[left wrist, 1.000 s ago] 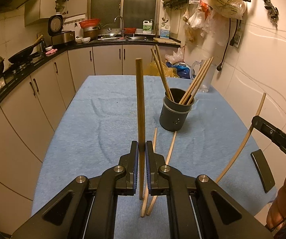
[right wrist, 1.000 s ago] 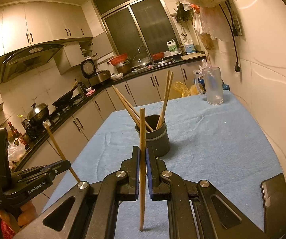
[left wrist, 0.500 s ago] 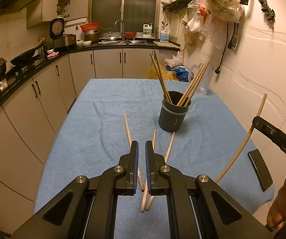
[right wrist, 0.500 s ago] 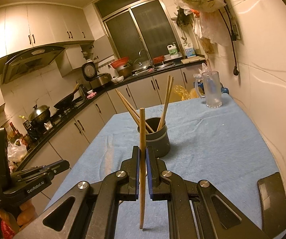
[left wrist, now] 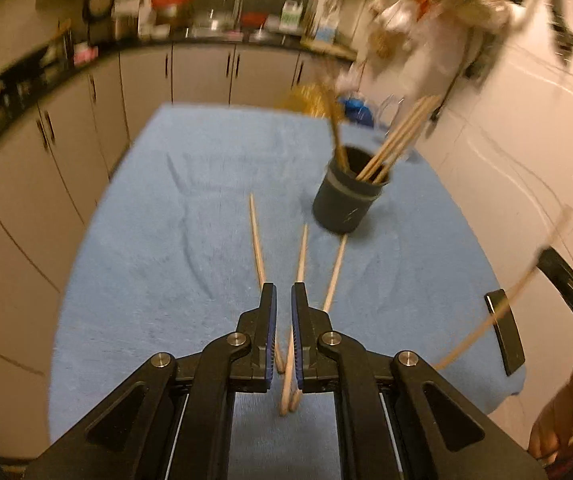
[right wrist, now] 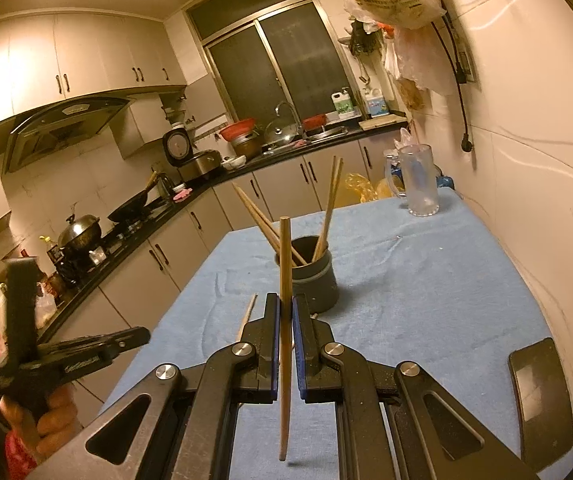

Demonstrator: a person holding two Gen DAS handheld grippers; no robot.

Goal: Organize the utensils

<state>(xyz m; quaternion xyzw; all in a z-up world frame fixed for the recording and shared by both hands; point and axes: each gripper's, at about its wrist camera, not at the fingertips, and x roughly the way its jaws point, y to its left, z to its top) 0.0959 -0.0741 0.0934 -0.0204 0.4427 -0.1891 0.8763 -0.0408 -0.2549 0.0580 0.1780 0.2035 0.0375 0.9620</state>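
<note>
A dark grey holder cup (left wrist: 348, 204) stands on the blue cloth with several wooden chopsticks (left wrist: 396, 142) leaning in it; it also shows in the right wrist view (right wrist: 313, 280). Three loose chopsticks (left wrist: 257, 246) lie on the cloth in front of it. My left gripper (left wrist: 283, 300) hovers over their near ends, jaws slightly apart and empty. My right gripper (right wrist: 284, 304) is shut on one upright chopstick (right wrist: 285, 264), held above the cloth short of the cup. That chopstick shows at the right of the left wrist view (left wrist: 502, 308).
The blue cloth (right wrist: 426, 280) covers a table beside the right wall. A black phone (right wrist: 540, 396) lies near the right front edge. A clear glass mug (right wrist: 418, 182) stands at the far right corner. Kitchen cabinets and counter run along the left and back.
A second ago my left gripper held an upright chopstick; it let go and the chopstick now lies on the cloth. The left view swung and blurred. My right gripper keeps its chopstick.
</note>
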